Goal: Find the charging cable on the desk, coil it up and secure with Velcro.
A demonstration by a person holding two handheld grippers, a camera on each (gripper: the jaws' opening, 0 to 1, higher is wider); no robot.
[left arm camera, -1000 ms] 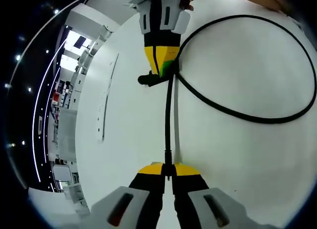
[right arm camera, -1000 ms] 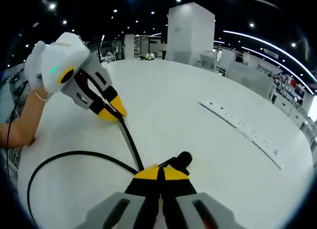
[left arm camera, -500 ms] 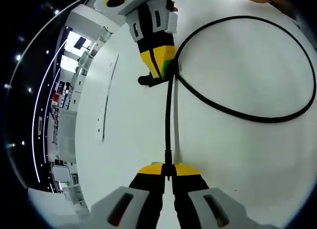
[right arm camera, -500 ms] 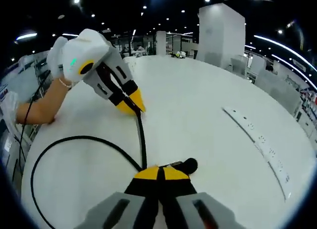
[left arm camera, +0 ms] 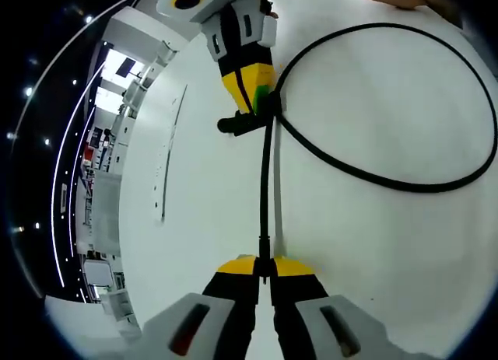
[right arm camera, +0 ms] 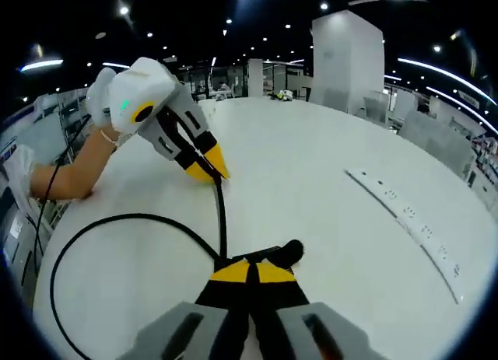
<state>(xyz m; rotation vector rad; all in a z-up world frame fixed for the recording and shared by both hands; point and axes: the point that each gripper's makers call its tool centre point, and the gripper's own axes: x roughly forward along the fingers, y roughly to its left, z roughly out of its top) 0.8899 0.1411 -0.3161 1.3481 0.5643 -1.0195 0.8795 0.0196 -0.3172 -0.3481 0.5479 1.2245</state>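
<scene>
Now | both hand-held grippers (left arm camera: 264, 268) (right arm camera: 249, 268) pinch smooth black cable (left arm camera: 389, 181) | round loop on matte wht desk (left arm camera: 373, 88)

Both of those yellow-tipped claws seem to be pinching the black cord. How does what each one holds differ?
The left gripper is shut on a straight stretch of the black charging cable, away from the loop. The right gripper is shut where the cable's loop crosses itself, beside the cable's thick black plug. Both have black fingers with yellow tips, closed tight above the white desk.
</scene>
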